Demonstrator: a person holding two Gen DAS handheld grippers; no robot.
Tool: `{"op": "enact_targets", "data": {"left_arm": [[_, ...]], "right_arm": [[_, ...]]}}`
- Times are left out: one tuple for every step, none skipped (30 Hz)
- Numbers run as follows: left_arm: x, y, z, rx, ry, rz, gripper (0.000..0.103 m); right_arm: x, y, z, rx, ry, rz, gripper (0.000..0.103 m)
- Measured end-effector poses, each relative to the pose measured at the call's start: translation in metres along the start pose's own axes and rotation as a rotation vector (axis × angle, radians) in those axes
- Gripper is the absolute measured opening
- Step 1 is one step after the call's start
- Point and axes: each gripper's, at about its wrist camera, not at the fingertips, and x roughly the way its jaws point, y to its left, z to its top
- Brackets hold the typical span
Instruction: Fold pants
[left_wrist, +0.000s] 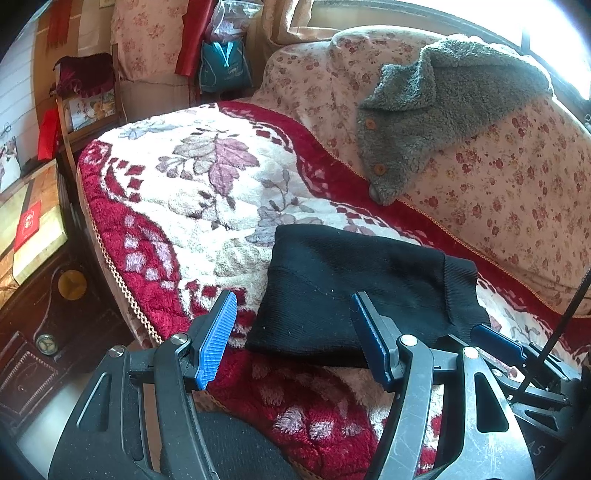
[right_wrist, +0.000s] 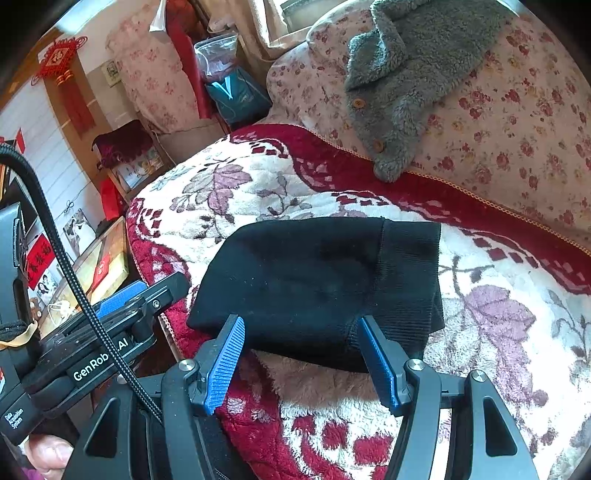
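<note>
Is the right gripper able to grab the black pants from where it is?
Probably yes. The right gripper is open, the folded black pants lie right before its fingers on the blanket, and nothing sits between them.

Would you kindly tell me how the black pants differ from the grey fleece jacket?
The black pants are a smooth, fine knit; the grey fleece jacket is fluffy with wooden buttons. The pants lie folded flat on the floral blanket; the jacket is draped loosely over the flowered cushion. Neither is held.
</note>
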Motion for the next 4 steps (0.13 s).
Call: {"op": "enact_targets", "data": {"left_arm": [[0.0003,-0.001,0.0,0.006,-0.003,0.005,0.064],[-0.0011,-0.0024,-0.0005,0.009,-0.003,0.006,0.064],[-0.0007,-0.0037,-0.0007,0.013,0.001,0.0,0.064],[-0.001,-0.0056,-0.0012,0.017,0.004,-0.004,0.064]], "right_arm": [[0.0002,-0.0003,0.0,0.001,0.0,0.0,0.061],[0.0,-0.0004,0.0,0.0,0.0,0.0,0.062],[0.0,-0.0005,0.0,0.0,-0.001,0.0,0.062],[-0.0004,-0.0012,-0.0002,0.0,-0.002,0.001,0.062]]}}
